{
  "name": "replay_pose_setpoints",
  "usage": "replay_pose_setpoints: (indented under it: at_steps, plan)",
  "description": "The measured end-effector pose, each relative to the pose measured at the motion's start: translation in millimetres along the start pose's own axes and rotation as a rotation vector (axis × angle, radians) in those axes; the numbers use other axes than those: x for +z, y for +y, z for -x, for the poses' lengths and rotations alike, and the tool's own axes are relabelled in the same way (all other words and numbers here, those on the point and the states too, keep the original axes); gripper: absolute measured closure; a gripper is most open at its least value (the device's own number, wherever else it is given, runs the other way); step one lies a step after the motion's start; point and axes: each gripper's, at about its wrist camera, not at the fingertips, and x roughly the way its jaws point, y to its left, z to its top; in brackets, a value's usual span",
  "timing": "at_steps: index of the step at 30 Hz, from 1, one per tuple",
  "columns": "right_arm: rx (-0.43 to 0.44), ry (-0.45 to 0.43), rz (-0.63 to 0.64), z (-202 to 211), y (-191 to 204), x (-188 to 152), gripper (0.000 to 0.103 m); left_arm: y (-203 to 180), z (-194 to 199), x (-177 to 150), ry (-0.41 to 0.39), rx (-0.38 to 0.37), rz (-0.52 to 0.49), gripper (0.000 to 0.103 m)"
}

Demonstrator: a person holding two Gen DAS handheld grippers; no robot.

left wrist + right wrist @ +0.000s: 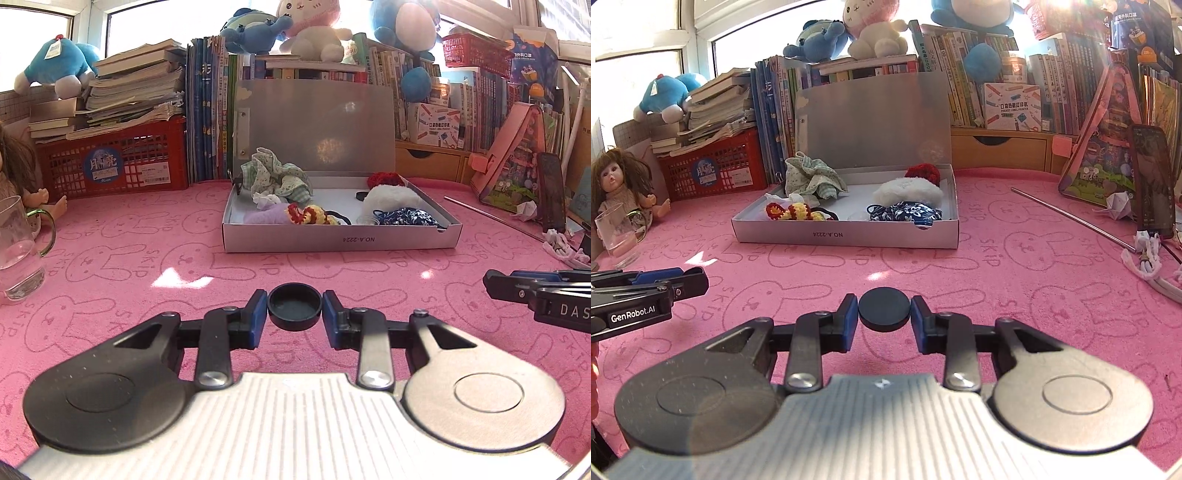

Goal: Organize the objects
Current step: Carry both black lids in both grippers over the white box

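My left gripper [294, 307] is shut on a shallow round black cup [293, 312], hollow side up, held just above the pink mat. The right gripper [884, 308] is shut on a flat round black lid [884, 310], its smooth face up. The two grippers hang side by side: the right one [532, 295] shows at the left wrist view's right edge, and the left one [661, 284] at the right wrist view's left edge. Beyond them an open silver box [340, 240] [846, 237] holds several cloth scrunchies and knitted pieces, with its lid standing upright.
A glass mug [617, 236] and a doll [622, 184] stand at the left. A red crate [114, 162] under stacked books, upright books and plush toys line the back. On the right lie a thin metal rod [1071, 218], a phone [1152, 181] and a white cable [1148, 266].
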Motion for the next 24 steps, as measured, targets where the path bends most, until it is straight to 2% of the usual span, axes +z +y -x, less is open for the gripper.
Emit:
replay_pose_setpoints:
  at_steps: [14, 24]
  plan:
    - [0.019, -0.041, 0.018, -15, 5, 37, 0.067, -10, -20, 35, -0.022, -0.049, -0.001, 0.065]
    - [0.030, -0.024, 0.015, -49, 7, 65, 0.067, -12, -53, 69, -0.022, -0.054, 0.014, 0.065]
